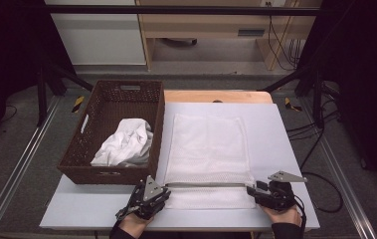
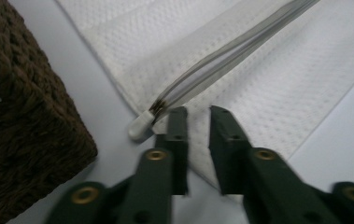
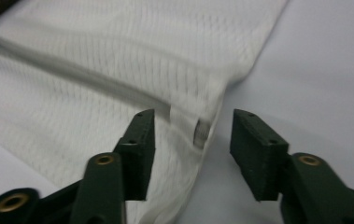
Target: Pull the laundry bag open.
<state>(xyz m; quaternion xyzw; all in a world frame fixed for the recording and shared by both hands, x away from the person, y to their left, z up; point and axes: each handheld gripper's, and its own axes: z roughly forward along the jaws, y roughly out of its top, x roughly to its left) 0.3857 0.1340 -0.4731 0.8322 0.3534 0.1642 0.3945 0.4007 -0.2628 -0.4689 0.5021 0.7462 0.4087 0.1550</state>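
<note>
On the tabletop (image 1: 285, 149) beside a basket (image 1: 111, 99), a soft, light mesh bag (image 1: 208, 144) lies flat, both grippers' jaws open at its zipper ends, left gripper (image 2: 198, 116) empty, right gripper (image 3: 191, 123) straddling the pull, likely the surest hold.

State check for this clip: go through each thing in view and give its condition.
mesh laundry bag: flat on table, zipper shut
white garment: crumpled in basket
wicker basket: upright
left gripper: open over bag corner
right gripper: open around zipper end
</note>
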